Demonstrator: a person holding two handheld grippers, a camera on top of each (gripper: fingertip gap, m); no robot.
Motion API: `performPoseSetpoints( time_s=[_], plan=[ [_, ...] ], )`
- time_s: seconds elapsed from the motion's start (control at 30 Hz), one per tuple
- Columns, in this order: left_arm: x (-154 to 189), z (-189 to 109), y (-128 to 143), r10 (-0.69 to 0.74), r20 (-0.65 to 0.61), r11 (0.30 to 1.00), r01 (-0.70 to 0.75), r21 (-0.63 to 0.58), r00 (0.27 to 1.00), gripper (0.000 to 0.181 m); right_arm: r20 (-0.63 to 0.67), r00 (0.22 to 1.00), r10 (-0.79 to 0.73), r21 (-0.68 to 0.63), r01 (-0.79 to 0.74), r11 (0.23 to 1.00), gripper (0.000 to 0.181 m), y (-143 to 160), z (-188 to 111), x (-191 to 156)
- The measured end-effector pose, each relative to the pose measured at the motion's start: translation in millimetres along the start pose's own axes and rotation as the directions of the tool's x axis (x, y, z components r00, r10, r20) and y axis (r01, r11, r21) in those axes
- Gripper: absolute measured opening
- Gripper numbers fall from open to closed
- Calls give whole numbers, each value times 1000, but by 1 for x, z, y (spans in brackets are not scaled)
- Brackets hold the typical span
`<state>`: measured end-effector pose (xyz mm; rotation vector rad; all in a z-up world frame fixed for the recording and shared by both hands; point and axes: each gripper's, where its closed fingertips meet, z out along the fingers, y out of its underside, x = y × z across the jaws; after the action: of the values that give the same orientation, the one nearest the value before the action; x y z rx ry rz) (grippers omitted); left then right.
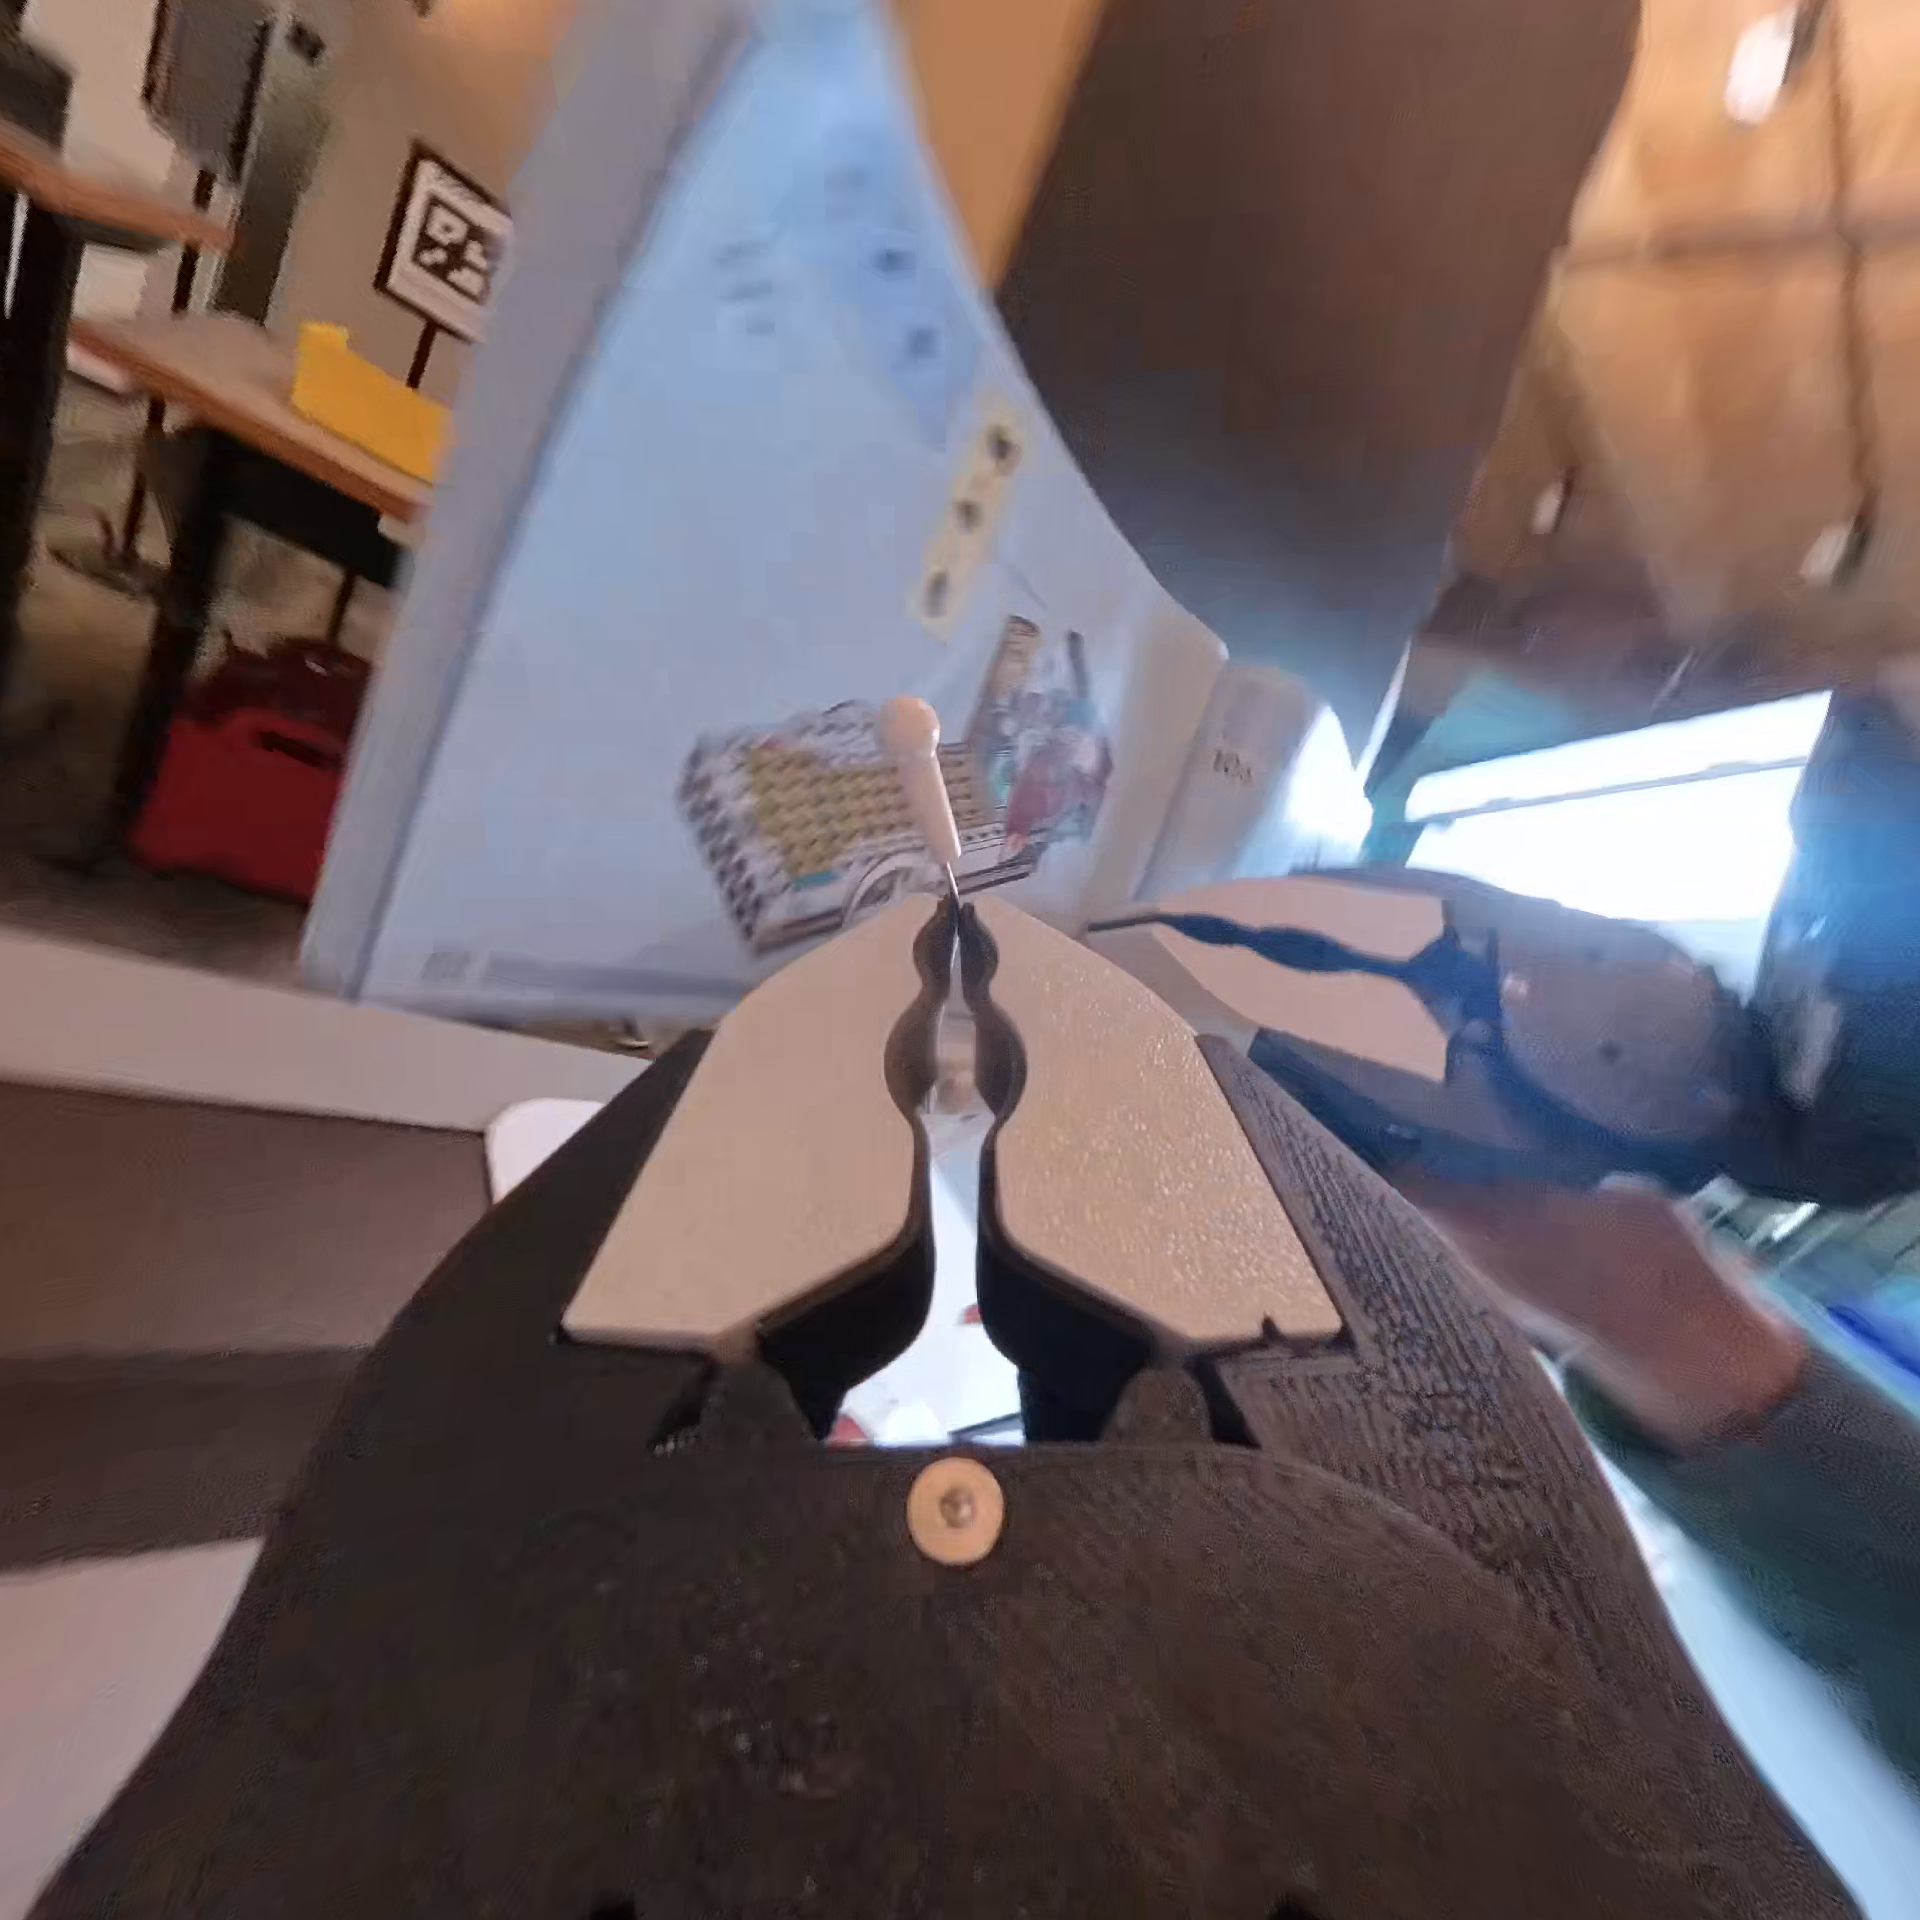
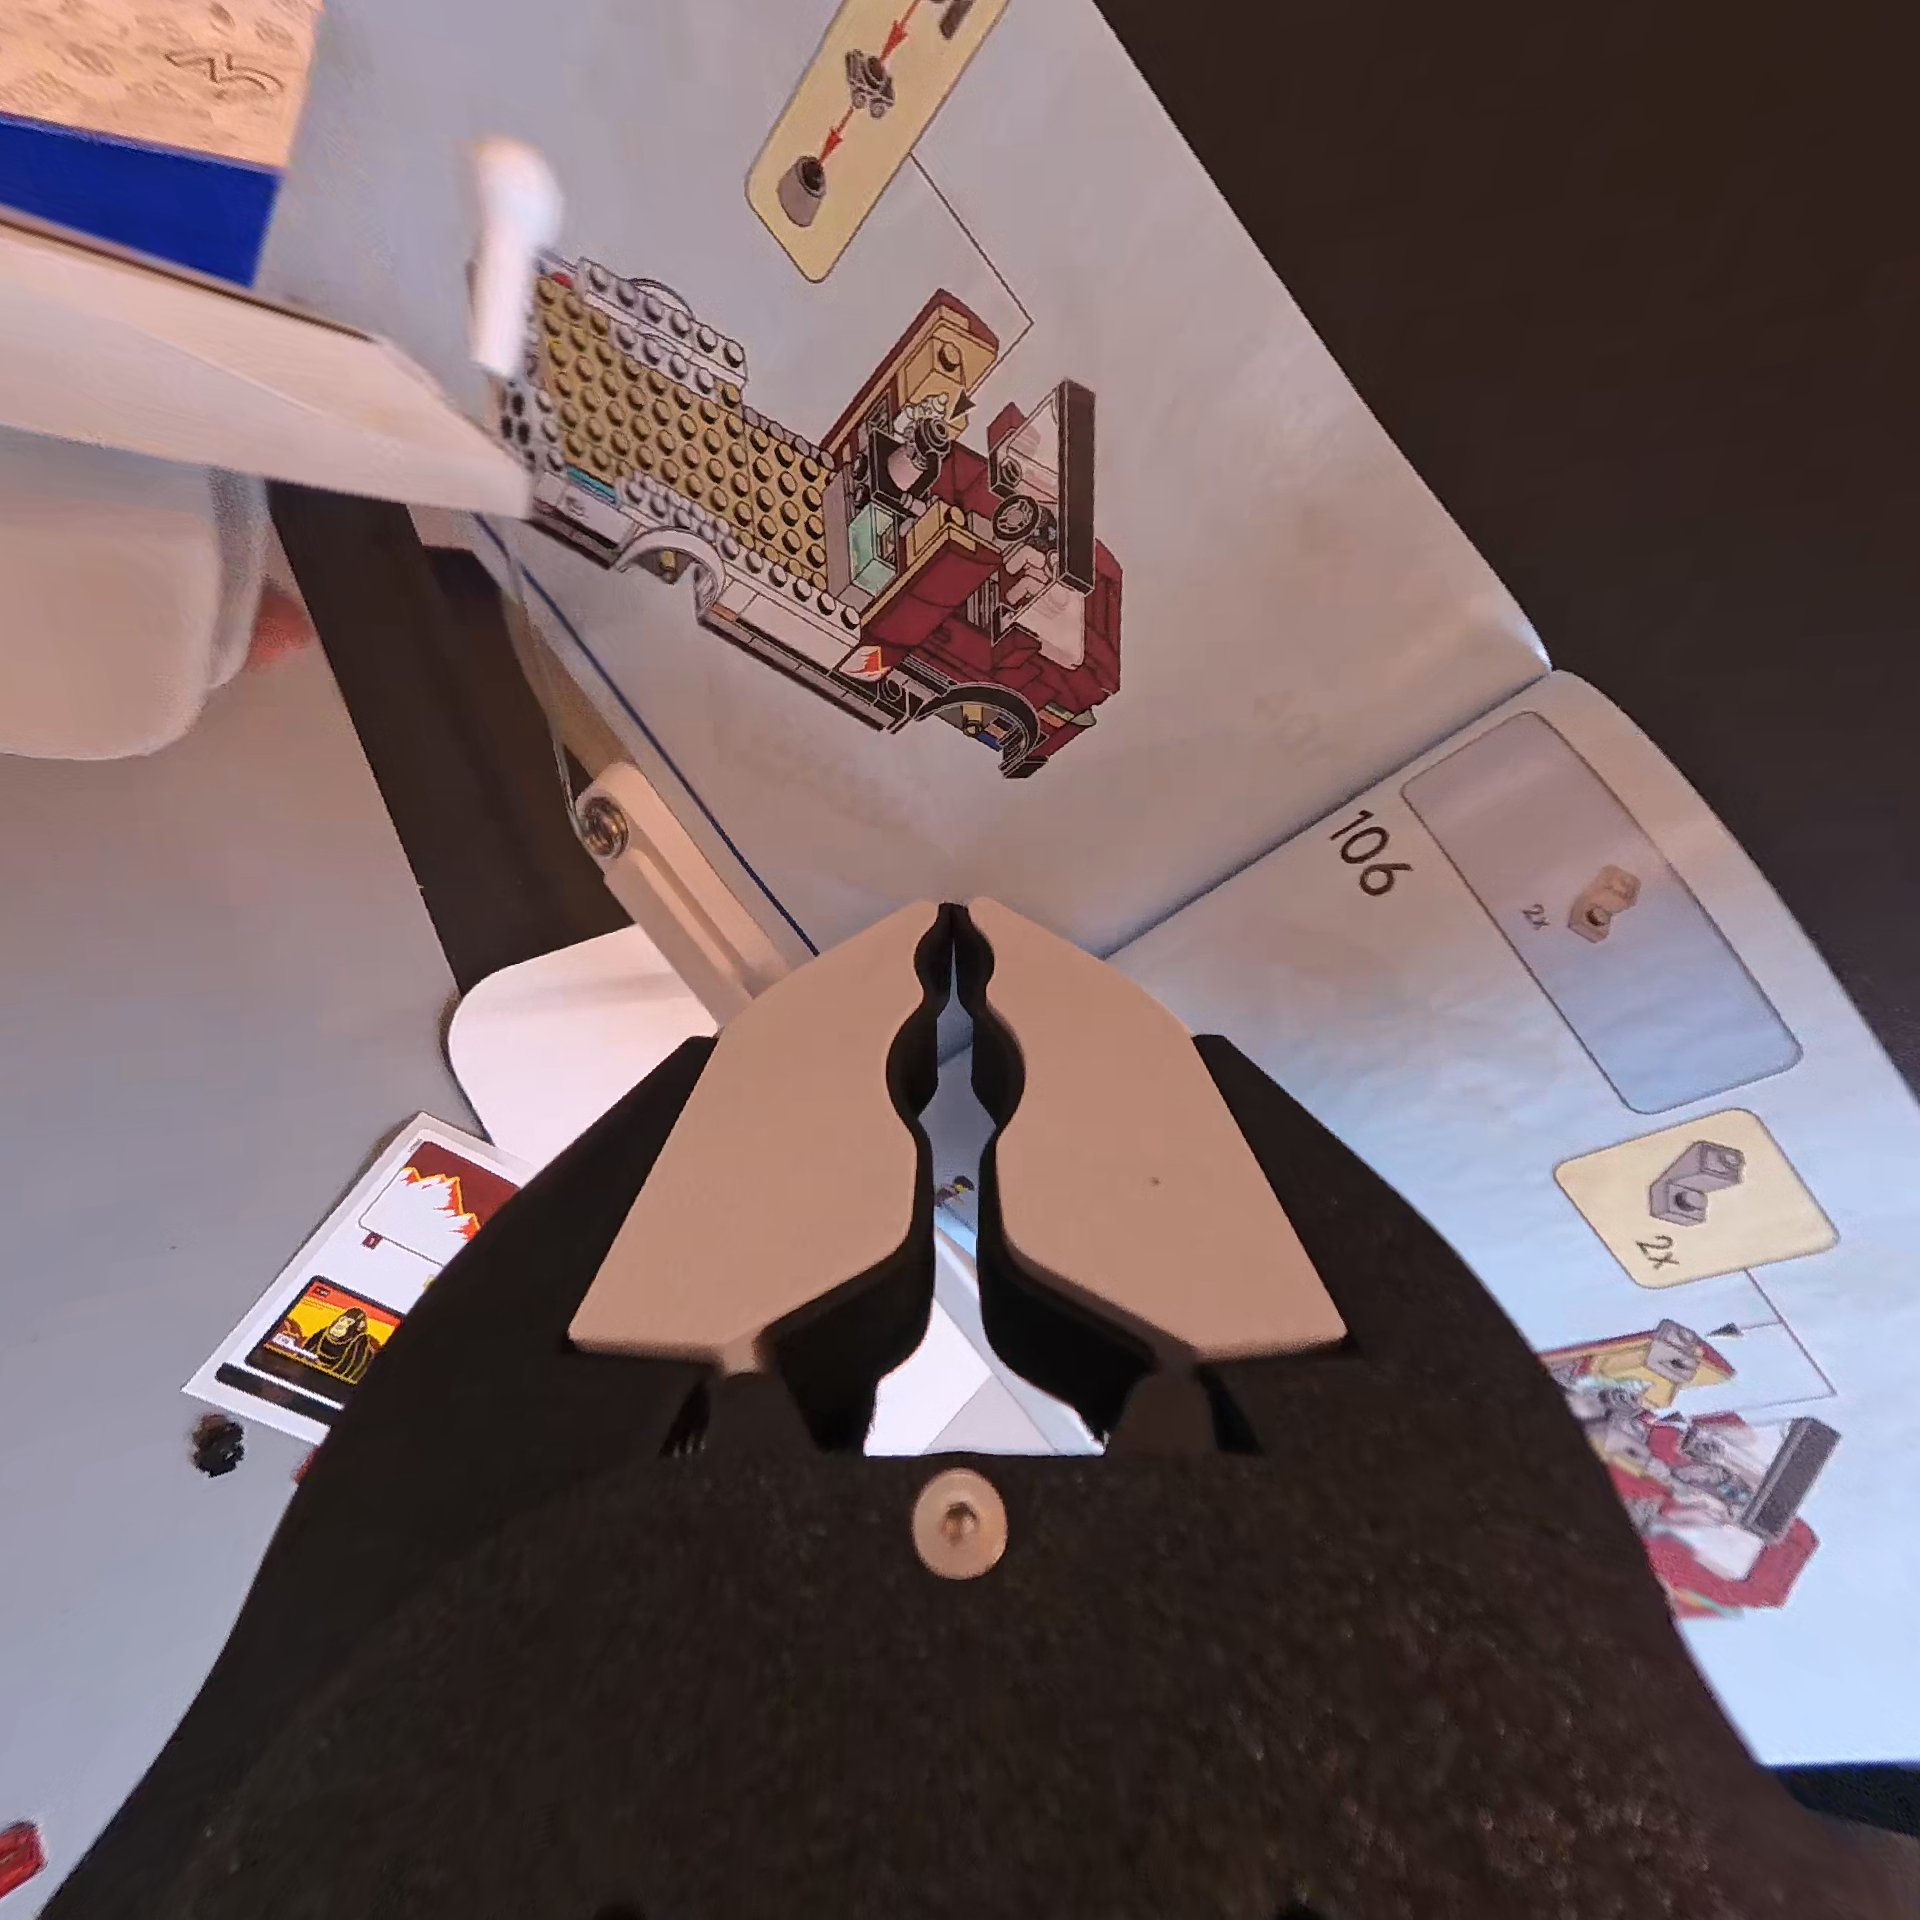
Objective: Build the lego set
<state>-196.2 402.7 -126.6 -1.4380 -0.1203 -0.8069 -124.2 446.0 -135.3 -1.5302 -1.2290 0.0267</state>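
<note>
My left gripper (image 1: 951, 916) is shut on the thin stem of a small white lever piece (image 1: 920, 784), which sticks up past the fingertips. Behind it stands the open instruction booklet (image 1: 727, 520) with a truck drawing. My right gripper (image 2: 954, 914) is shut with nothing visible between its tips, pointing at the fold of the booklet (image 2: 1195, 468). The right gripper also shows in the left wrist view (image 1: 1299, 940), close to the right of the left gripper, with a hand (image 1: 1662, 1330) holding it. The white piece shows blurred in the right wrist view (image 2: 509, 260).
A white stand (image 2: 623, 997) props up the booklet. A sticker sheet (image 2: 332, 1288), a small black piece (image 2: 216, 1444) and a red piece (image 2: 16, 1855) lie on the pale table. A blue-edged box or book (image 2: 135, 177) is at upper left. Tables and a red crate (image 1: 249, 769) stand farther off. The left gripper's tips are roughly 9 cm from the right gripper's.
</note>
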Motion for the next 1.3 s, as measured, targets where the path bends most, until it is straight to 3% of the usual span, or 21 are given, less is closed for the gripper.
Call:
performPoseSetpoints(
  time_s=[0.07,0.13,0.23,0.27,0.3,0.43,0.63,0.77,0.87,1.0,1.17,1.27,1.3],
  plan=[
    [17,14,3,244,-19,965,-245,-95,970,1,0,1000,1,3,-1,1000,0,1,0,0],
    [33,28,14,443,-65,876,-447,-183,894,1,0,1000,2,13,-2,1000,0,1,-1,0],
    [43,45,45,660,-171,663,-674,-324,731,2,12,1000,18,22,-18,1000,0,1,-1,-1],
    [40,49,43,727,-154,601,-728,-330,669,1,20,999,25,28,-26,999,0,0,-1,-1],
    [39,51,45,745,-165,570,-745,-347,646,1,31,999,30,36,-31,999,3,1,-2,-2],
    [41,49,47,707,-217,574,-725,-380,673,1,76,996,40,62,-45,997,19,5,-13,-6],
    [41,47,47,764,-212,520,-776,-359,610,2,33,995,96,77,-98,992,19,36,-41,8],
    [39,41,48,757,-203,521,-762,-385,621,15,4,974,226,82,-226,971,20,72,-69,20],
    [53,37,38,806,-158,505,-802,-319,570,14,-73,955,287,46,-284,958,22,116,-81,30],
    [89,43,54,849,-215,415,-862,-291,482,6,-130,948,290,-26,-296,955,27,164,-74,28],
    [85,76,91,887,-271,235,-871,-432,374,0,-204,931,304,-48,-320,946,38,178,-47,28],
    [70,90,99,910,-260,165,-857,-488,322,0,-302,926,229,-47,-254,966,2,181,-43,41],
    [68,93,99,917,-253,152,-856,-495,309,0,-332,924,189,-54,-218,974,2,182,-45,46]
  ],
)
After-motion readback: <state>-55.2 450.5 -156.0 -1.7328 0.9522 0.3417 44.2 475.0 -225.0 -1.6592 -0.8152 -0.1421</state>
